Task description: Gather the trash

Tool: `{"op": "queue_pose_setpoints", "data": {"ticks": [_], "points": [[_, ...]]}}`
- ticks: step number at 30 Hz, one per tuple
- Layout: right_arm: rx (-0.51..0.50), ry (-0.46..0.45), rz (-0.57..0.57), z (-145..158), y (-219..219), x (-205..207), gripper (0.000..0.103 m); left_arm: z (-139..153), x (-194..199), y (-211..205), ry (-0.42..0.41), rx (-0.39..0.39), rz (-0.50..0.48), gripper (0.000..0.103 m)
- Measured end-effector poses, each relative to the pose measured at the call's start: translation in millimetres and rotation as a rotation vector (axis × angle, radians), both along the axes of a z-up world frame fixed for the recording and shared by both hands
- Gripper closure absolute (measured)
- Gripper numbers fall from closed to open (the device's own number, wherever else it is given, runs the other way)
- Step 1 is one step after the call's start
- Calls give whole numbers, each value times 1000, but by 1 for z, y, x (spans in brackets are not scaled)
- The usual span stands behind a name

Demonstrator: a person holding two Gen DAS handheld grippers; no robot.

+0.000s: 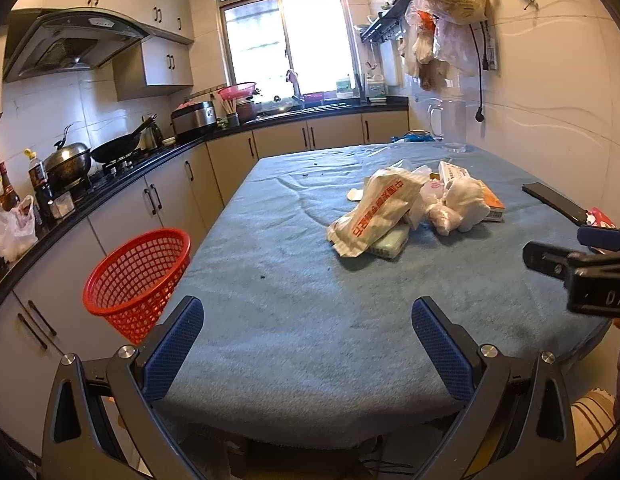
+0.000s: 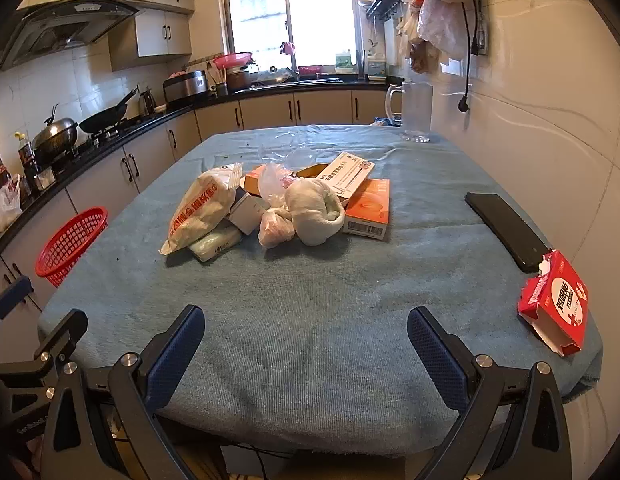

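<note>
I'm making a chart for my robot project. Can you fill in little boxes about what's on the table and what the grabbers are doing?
Left gripper: open, empty
Right gripper: open, empty
Trash pile: middle of table, bags and boxes, untouched
Red box: right table edge
Phone: beside red box
Red basket: left of table
Table cover: blue cloth

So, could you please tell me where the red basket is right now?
The red basket sits off the table's left edge, beside the lower kitchen cabinets, left of the trash pile in both views.
</note>
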State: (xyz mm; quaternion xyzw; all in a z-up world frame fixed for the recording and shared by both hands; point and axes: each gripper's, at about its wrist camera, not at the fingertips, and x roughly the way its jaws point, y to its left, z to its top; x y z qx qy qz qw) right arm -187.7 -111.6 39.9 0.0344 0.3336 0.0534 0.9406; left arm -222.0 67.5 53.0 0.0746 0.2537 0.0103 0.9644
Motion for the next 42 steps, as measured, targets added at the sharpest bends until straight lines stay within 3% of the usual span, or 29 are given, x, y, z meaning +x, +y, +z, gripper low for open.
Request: {"op": "queue_pose_setpoints", "data": {"ticks": [9,13,19,21,27,29,36,42], "points": [[-9,18,16,-2,-1,22,1,5,25,-13,13,36,-46,0],[29,45,37,-3,-8,40,8,6,42,-17,31,46,-70,0],[169,105,77,-5,-31,74,24,8,78,-17,92,23,-144,0],[210,124,91,-7,-35,84,25,8,92,-16,109,18,-159,0],[288,154,120,-10,-43,112,39,5,128,-22,161,-1,-215,8],[294,147,128,-9,-42,118,44,1,138,-27,177,9,-238,9],[275,138,140,-8,-32,134,48,-4,160,-42,191,52,-286,12],[213,148,139,-13,-21,144,63,-12,184,-46,224,51,-288,28]]}}
